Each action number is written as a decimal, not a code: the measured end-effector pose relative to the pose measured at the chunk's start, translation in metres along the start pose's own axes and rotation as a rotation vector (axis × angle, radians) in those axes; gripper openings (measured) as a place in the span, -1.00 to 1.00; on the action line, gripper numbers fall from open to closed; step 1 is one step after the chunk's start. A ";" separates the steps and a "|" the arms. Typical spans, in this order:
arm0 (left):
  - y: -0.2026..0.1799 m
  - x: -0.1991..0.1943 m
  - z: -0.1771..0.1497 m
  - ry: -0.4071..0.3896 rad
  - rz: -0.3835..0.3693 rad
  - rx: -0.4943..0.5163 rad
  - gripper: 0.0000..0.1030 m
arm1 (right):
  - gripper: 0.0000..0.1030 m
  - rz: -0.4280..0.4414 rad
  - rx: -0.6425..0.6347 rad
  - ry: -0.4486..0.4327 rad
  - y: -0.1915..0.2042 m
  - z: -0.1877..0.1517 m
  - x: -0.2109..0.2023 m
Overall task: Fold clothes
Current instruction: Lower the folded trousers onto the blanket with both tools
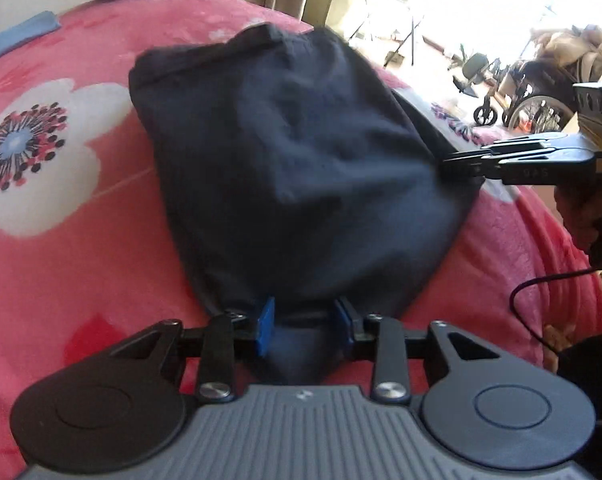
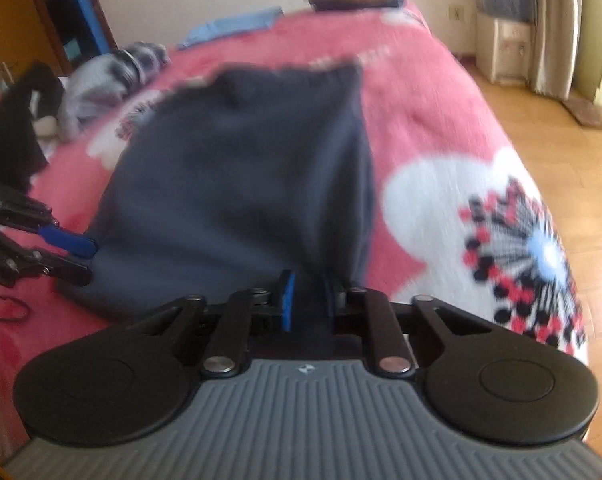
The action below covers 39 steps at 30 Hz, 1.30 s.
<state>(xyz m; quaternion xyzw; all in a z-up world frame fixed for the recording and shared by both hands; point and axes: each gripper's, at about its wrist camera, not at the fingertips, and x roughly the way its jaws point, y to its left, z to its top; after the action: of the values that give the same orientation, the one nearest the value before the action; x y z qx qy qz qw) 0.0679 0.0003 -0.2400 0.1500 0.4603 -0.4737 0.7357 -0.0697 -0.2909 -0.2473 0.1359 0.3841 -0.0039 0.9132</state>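
On the pink flowered bed blanket (image 1: 81, 240) lies the dark navy cloth garment (image 1: 285, 168); my left tongs (image 1: 307, 320) and right tongs (image 2: 310, 298) each pinch a near corner. I'd keep that edge taut and level.

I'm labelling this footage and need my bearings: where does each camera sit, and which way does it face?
Left wrist: on the left gripper, looking down its fingers at the dark garment on the pink blanket; the right gripper and a hand show.
Right wrist: on the right gripper, facing the same garment; the left gripper shows.
Shared: garment, blanket, each other's gripper.
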 end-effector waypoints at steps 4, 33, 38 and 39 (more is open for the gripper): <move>-0.001 -0.030 0.010 -0.076 -0.035 -0.005 -0.15 | -0.80 0.013 -0.055 -0.071 0.010 0.019 -0.025; 0.035 0.021 0.070 -0.264 0.215 -0.047 0.07 | -0.80 0.073 -0.175 -0.135 0.023 0.121 0.092; 0.031 0.036 0.092 -0.297 0.214 -0.005 0.09 | -0.80 0.121 -0.257 -0.146 0.042 0.125 0.093; 0.035 0.045 0.098 -0.298 0.222 -0.024 0.09 | -0.80 0.113 -0.259 -0.142 0.045 0.127 0.101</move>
<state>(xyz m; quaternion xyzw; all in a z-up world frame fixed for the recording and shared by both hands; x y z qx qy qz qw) 0.1553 -0.0713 -0.2322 0.1194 0.3326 -0.4013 0.8450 0.0959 -0.2700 -0.2225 0.0377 0.3077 0.0874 0.9467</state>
